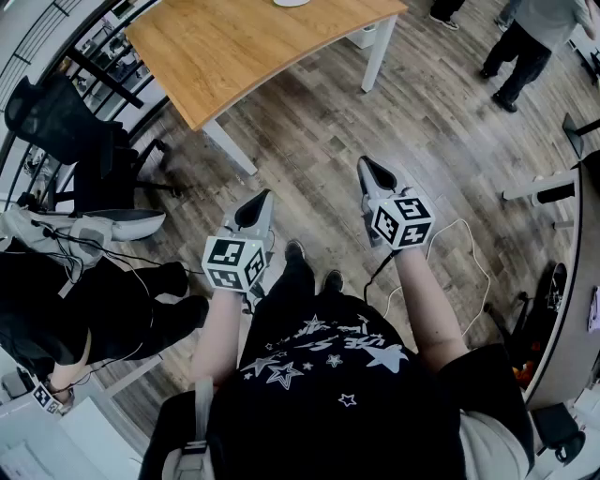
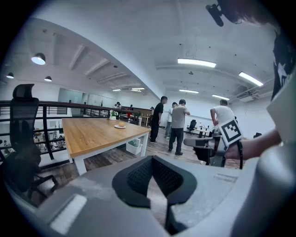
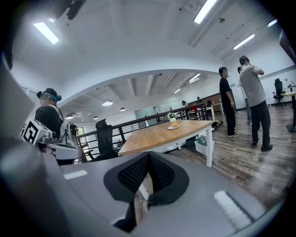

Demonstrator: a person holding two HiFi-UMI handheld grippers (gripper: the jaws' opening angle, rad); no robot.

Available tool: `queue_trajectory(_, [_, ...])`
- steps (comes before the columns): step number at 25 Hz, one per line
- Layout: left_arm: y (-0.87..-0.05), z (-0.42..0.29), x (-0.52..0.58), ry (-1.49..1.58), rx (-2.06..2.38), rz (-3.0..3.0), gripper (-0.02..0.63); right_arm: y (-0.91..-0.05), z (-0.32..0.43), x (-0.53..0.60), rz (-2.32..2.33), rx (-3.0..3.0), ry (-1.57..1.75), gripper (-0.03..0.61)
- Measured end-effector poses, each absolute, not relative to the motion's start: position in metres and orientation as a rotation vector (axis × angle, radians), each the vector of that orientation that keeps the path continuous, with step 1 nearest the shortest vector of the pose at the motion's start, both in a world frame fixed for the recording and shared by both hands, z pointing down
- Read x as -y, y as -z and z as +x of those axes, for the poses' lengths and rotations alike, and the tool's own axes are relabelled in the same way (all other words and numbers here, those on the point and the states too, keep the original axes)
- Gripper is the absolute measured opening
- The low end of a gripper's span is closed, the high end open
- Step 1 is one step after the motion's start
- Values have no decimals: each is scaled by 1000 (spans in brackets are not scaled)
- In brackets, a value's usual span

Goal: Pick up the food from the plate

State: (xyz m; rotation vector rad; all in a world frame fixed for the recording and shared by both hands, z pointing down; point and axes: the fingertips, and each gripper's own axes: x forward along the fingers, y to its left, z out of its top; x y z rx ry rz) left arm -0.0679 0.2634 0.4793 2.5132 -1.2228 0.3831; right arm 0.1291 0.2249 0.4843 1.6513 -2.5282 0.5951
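A small white plate [image 2: 120,126] with an orange-brown piece of food [image 2: 121,123] on it sits far off on a long wooden table [image 2: 92,132]. The plate [image 3: 173,127] also shows small on that table [image 3: 162,134] in the right gripper view, beside a little potted plant [image 3: 172,117]. In the head view only the plate's rim [image 1: 292,3] peeks in at the top edge. My left gripper [image 1: 265,195] and right gripper [image 1: 364,161] hang side by side over the plank floor, well short of the table. Both are shut, tips touching, with nothing between them.
A black office chair [image 1: 70,131] stands left of the table near a railing [image 2: 51,111]. Several people [image 2: 178,125] stand beyond the table's far end. A seated person [image 1: 84,309] is at my left. A white bin [image 2: 134,146] sits under the table. A cable [image 1: 469,253] lies on the floor.
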Motion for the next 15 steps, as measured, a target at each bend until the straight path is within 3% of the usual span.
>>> queue_trajectory(15, [-472, -73, -271, -350, 1275, 2479, 2, -465, 130, -231, 1612, 2542, -515, 0])
